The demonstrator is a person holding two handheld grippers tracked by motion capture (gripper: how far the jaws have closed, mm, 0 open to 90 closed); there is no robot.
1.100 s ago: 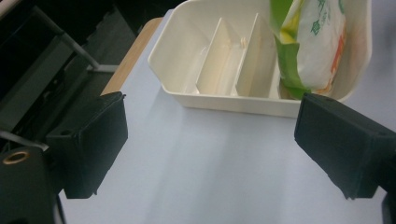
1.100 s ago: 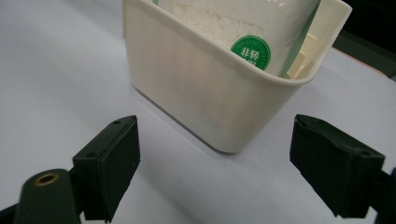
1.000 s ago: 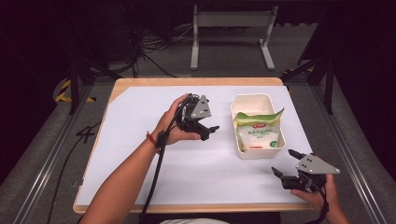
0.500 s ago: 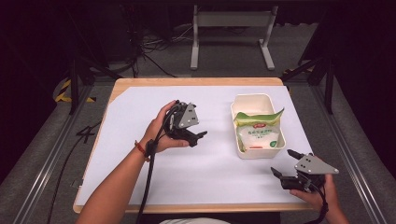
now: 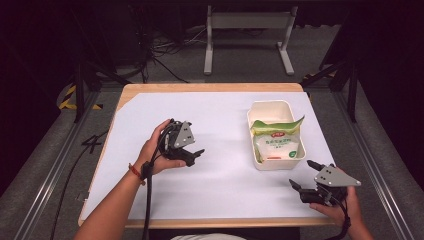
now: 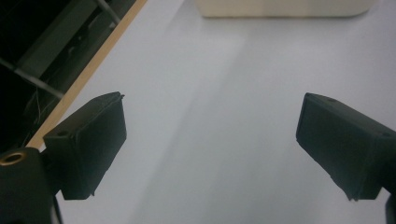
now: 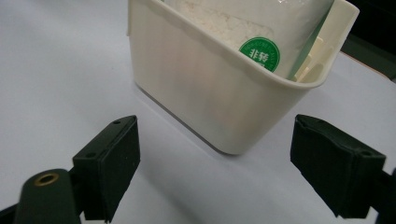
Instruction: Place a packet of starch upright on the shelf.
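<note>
A cream plastic bin [image 5: 272, 107] stands on the right part of the white tabletop [image 5: 225, 120]. In it lies a bag of white powder with a green label [image 5: 277, 142]. My left gripper [image 5: 194, 156] is held left of the table's middle, open and holding nothing, well apart from the bin. In the left gripper view the gripper [image 6: 210, 154] hovers over bare white surface, with the bin [image 6: 285, 8] far ahead. My right gripper [image 5: 301, 174] is near the front right corner, open, just short of the bin. Close ahead of the right gripper [image 7: 215, 168] are the bin wall [image 7: 196, 93] and the bag [image 7: 243, 28].
The wooden table edge [image 6: 88, 77] runs along the left of the left gripper view. Cables and a metal stand [image 5: 247, 35] are on the floor beyond the table. Black cables trail from both grippers toward the front edge.
My left gripper has drawn back from the bin, moving left and toward the front of the table, still open. The right gripper has barely moved.
</note>
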